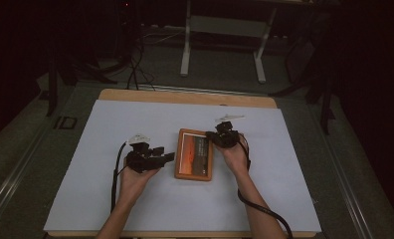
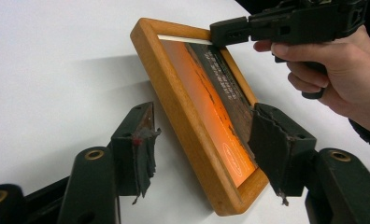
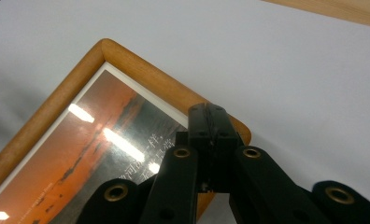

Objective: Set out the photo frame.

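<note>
Jaws of right gripper (image 3: 208, 112) pressed together on picture frame (image 3: 145, 79) corner; left gripper (image 2: 202, 154) jaws wide apart.

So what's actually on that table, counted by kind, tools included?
Wooden picture frame: 1
White sheet covering the table: 1
Hand-held grippers: 2, the left gripper open around the frame's near end, the right gripper with jaws closed at a far corner of the frame
Total: 4
</note>
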The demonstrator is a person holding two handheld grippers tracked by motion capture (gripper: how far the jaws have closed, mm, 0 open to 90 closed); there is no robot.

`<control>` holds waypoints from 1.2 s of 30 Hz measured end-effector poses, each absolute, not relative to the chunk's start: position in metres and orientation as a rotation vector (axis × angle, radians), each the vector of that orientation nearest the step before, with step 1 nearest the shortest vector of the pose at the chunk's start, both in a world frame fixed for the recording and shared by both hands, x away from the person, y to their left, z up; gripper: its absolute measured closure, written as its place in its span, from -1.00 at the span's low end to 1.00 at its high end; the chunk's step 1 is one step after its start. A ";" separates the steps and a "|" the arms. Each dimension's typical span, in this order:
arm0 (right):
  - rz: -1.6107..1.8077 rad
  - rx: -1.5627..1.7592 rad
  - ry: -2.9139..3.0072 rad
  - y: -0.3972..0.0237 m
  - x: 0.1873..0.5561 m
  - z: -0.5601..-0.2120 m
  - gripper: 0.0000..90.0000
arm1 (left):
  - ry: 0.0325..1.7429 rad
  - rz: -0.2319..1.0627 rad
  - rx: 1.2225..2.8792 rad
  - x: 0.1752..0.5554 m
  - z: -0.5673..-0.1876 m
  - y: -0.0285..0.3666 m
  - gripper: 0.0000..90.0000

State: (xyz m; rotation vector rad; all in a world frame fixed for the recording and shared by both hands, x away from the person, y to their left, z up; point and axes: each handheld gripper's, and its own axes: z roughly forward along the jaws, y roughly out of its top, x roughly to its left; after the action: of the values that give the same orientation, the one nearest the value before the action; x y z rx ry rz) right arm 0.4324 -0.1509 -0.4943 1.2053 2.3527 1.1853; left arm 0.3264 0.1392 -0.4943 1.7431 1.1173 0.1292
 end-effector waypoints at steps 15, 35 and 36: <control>1.153 1.268 2.336 -0.161 0.437 -0.504 1.00 | 1.098 0.130 1.745 0.323 -0.491 0.132 -0.18; 1.114 1.310 2.339 -0.166 0.440 -0.514 1.00 | 1.076 0.083 1.762 0.322 -0.495 0.116 -0.25; 1.122 1.315 2.337 -0.167 0.440 -0.514 1.00 | 1.077 0.079 1.761 0.322 -0.495 0.115 -0.26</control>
State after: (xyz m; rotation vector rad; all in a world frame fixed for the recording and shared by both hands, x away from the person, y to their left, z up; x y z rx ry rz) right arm 0.4400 -0.1665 -0.5142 1.3149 2.3370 1.1218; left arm 0.3217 0.1145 -0.4951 1.7607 1.0773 0.0790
